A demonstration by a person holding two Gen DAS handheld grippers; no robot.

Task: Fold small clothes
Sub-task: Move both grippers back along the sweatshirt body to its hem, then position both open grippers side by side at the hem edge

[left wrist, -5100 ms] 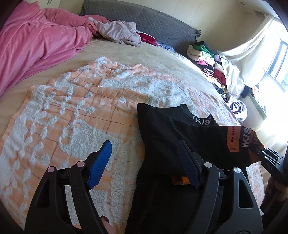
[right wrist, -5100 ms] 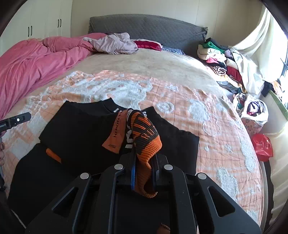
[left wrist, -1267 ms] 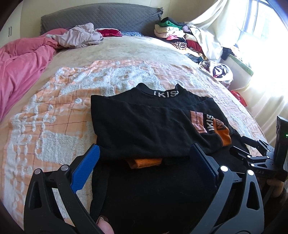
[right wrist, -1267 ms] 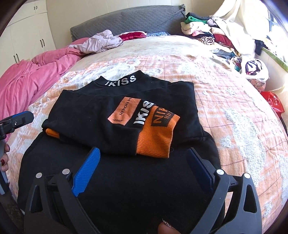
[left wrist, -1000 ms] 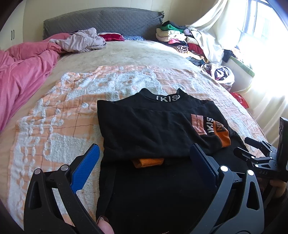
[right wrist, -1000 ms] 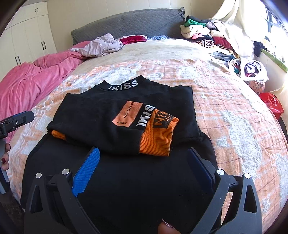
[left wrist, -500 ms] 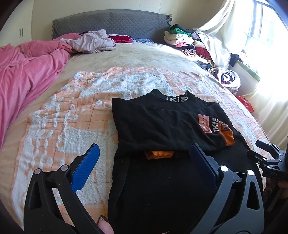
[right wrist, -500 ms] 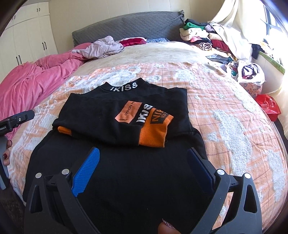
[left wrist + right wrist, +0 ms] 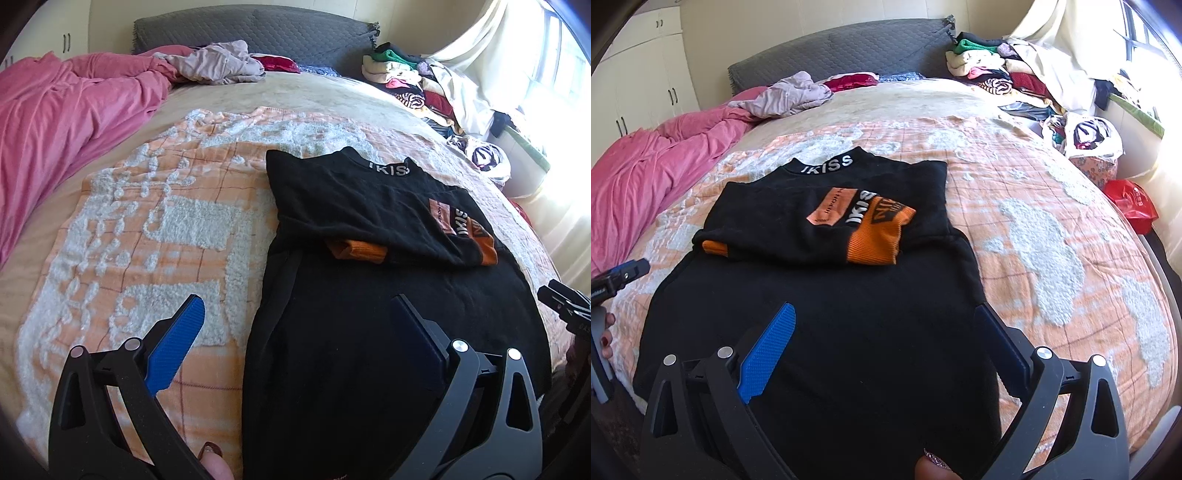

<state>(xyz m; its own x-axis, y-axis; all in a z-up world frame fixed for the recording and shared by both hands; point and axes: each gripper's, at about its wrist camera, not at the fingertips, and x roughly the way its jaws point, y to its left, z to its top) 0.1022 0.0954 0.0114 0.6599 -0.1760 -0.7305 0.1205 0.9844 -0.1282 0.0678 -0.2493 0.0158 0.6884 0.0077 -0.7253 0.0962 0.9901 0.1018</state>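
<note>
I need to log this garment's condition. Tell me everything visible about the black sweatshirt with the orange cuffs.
The black sweatshirt lies flat on the orange and white blanket, collar away from the cameras, with white IKISS lettering on the collar. It looks like soft knit. Both sleeves are folded across the chest; one ribbed orange cuff lies on top, another peeks out beneath. The lower body is still unfolded. Neither gripper touches it.

- Open orange-and-white tufted blanket lies left of the black folded sweatshirt with orange cuffs, free for passage.
- Beyond the sweatshirt's collar, bare bed.
- Crumpled pink duvet blocks far left.
- Stacked folded clothes pile crowds far right.
</note>
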